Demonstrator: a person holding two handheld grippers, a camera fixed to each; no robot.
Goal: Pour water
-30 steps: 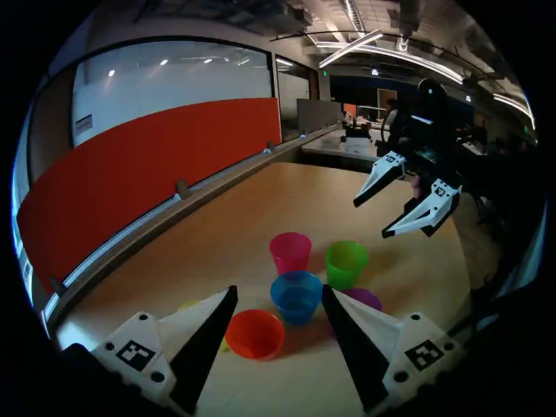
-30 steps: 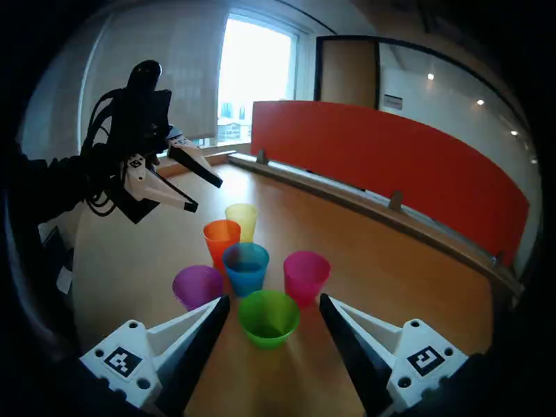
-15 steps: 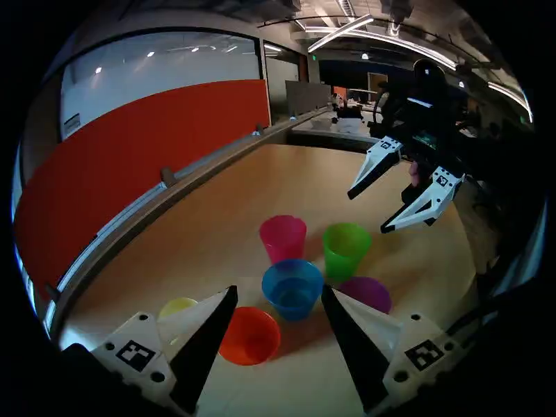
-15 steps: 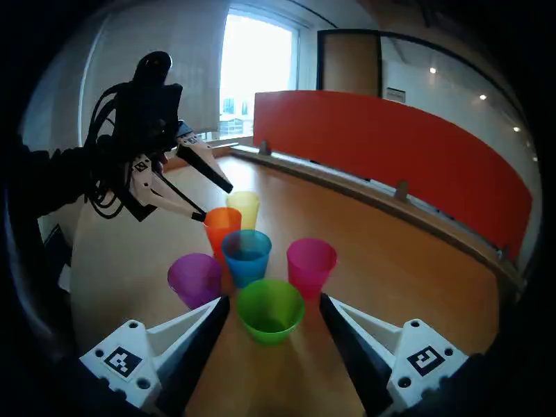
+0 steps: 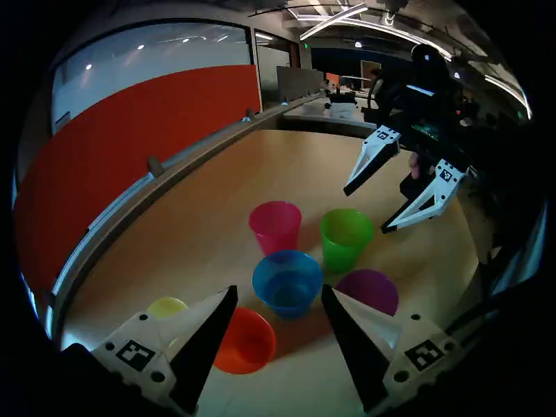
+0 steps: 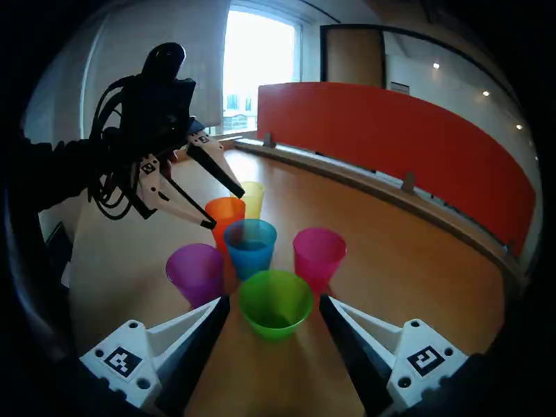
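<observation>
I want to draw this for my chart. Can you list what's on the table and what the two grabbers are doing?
Cups: six, upright: pink cup, green cup, blue cup, purple cup, orange cup, yellow cup
Middle: blue cup
Surface: wooden table
Left gripper: open, empty, blue cup ahead
Right gripper: open, empty, green cup ahead
Backdrop: red panel
</observation>
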